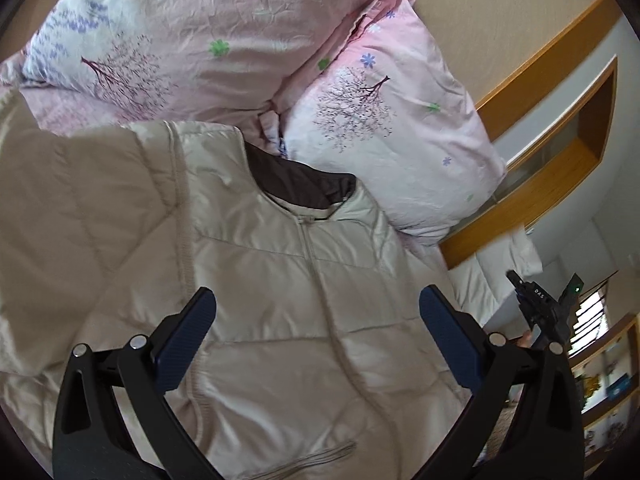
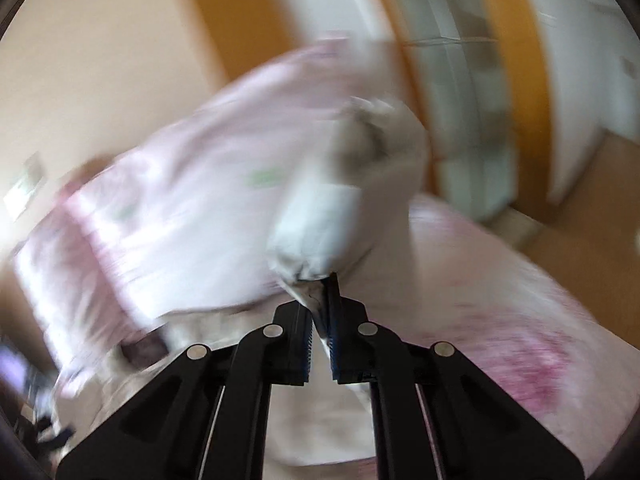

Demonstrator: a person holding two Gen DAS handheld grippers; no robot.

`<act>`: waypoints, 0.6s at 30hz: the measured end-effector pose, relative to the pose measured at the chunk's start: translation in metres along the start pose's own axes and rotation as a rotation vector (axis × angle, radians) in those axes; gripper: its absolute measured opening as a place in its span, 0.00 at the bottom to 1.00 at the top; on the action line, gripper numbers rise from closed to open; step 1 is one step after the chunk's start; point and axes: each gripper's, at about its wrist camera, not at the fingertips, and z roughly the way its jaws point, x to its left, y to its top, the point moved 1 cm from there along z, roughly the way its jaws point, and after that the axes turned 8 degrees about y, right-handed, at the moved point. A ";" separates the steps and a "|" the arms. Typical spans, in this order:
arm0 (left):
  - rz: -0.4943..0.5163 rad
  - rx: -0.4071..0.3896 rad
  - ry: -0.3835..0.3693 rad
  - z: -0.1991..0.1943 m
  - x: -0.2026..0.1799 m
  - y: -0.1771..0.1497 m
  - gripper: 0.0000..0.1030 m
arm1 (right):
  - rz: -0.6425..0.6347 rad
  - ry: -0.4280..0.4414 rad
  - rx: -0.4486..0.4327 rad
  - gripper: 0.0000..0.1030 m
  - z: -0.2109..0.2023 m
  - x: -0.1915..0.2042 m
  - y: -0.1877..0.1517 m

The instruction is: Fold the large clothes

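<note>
Two claws, one beige jacket (image 1: 288, 280), two pink pillows.

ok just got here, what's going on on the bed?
A person with a handheld gripper in each hand is folding a beige quilted jacket laid front-up on the bed, zipped, its collar toward the pink floral pillows. The left gripper is open above the jacket's chest, holding nothing. The right gripper is shut on a bunched piece of the beige fabric, apparently a sleeve, lifted off the bed. That view is motion-blurred, so exactly where the sleeve is headed is unclear.
</note>
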 end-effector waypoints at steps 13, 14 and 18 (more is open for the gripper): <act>-0.122 0.183 -0.163 0.048 -0.023 -0.011 0.97 | -0.239 0.239 0.475 0.07 0.079 0.136 -0.123; -0.135 0.206 -0.174 0.055 -0.026 -0.014 0.97 | -0.251 0.244 0.495 0.07 0.082 0.140 -0.129; -0.165 0.265 -0.173 0.077 -0.035 -0.019 0.90 | -0.339 0.237 0.540 0.08 0.084 0.162 -0.149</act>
